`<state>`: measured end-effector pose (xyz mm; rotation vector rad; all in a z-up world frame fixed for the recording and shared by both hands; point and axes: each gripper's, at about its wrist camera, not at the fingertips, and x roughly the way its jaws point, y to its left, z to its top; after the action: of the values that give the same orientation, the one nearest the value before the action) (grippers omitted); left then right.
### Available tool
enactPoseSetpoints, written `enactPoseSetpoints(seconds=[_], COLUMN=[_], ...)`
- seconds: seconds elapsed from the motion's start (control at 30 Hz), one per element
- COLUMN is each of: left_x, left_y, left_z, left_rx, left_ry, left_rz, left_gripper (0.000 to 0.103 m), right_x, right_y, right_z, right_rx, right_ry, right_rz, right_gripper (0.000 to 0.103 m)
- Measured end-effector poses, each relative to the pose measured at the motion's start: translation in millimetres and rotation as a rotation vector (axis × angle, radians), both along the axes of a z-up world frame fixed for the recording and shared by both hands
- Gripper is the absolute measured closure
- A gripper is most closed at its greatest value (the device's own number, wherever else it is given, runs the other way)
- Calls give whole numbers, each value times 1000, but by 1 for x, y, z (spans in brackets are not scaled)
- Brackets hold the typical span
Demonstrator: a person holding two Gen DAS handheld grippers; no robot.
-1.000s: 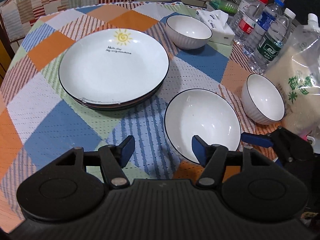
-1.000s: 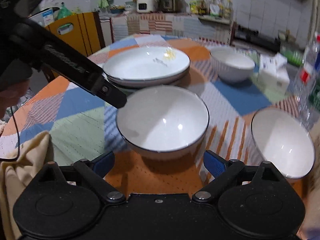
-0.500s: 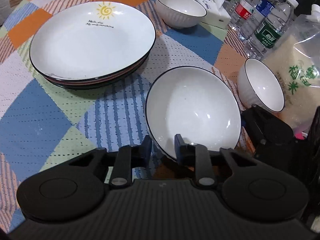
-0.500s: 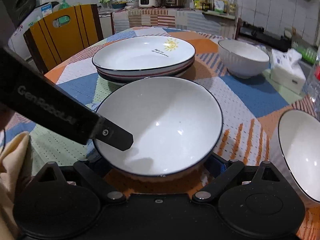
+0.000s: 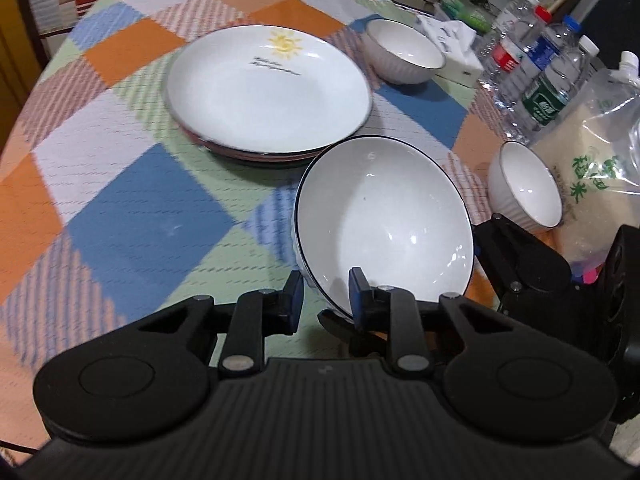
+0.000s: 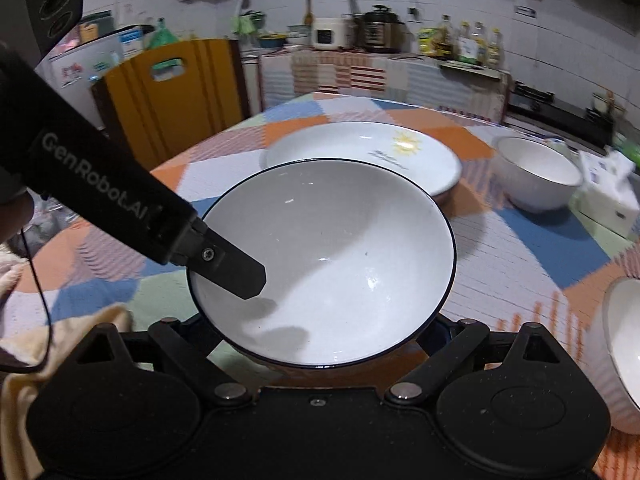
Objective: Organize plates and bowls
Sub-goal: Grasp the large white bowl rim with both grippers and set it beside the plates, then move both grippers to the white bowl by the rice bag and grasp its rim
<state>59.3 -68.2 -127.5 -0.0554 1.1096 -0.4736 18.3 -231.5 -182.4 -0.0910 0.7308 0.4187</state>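
Note:
A large white bowl with a dark rim hangs tilted above the checked tablecloth, just in front of the stack of plates. My left gripper is shut on its near rim, one pad inside and one outside. In the right wrist view the same bowl fills the middle, with the left gripper's finger reaching into it. My right gripper lies spread wide below the bowl; its fingertips are hidden behind the bowl. The top plate has a sun print.
Two small white bowls stand on the table, one behind the plates and one by the rice bag. Water bottles, a rice bag and a tissue box line the right side. A yellow chair stands beyond the table.
My left gripper went from open to shut on the large bowl's near rim. The bowl then came up off the cloth, tilted, and moved toward the plates.

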Motion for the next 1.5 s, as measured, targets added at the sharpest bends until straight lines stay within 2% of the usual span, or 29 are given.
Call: enactPoseSetpoints(seconds=[0.07,0.27,0.4,0.57,0.77,0.87,0.93,1.0,1.1,1.27,1.4,1.5], left_x=[-4,1,6,4,1,-4,-8,-13,-18,-14,-9,-5], left_y=[9,27,32,26,23,25,26,26,22,-3,-32,-54], left_z=[-3,-21,-28,-37,-31,-21,-9,4,23,44,56,64], left_rx=[10,42,26,57,78,85,87,81,74,43,32,17], left_ry=[2,18,29,23,27,2,-28,-62,-111,-156,-163,-176], left_rz=[21,102,120,117,110,102,91,77,56,1,-77,-147], left_gripper=[77,76,76,76,76,72,68,62,62,54,50,42], right_x=[1,7,14,13,15,10,1,-13,-35,-63,-68,-63], right_y=[9,36,41,41,39,29,16,-1,-23,-60,-89,-109], right_z=[0,-12,-20,-31,-28,-22,-14,-2,17,31,29,24], right_rx=[5,-16,3,-5,-12,-53,-33,-3,-21,-31,8,27], right_ry=[2,18,47,70,97,130,131,108,30,-74,-81,-55], right_rz=[23,77,67,63,61,33,22,-7,-64,-201,-371,-475], right_gripper=[6,6,6,8,7,7,7,7,7,6,6,6])
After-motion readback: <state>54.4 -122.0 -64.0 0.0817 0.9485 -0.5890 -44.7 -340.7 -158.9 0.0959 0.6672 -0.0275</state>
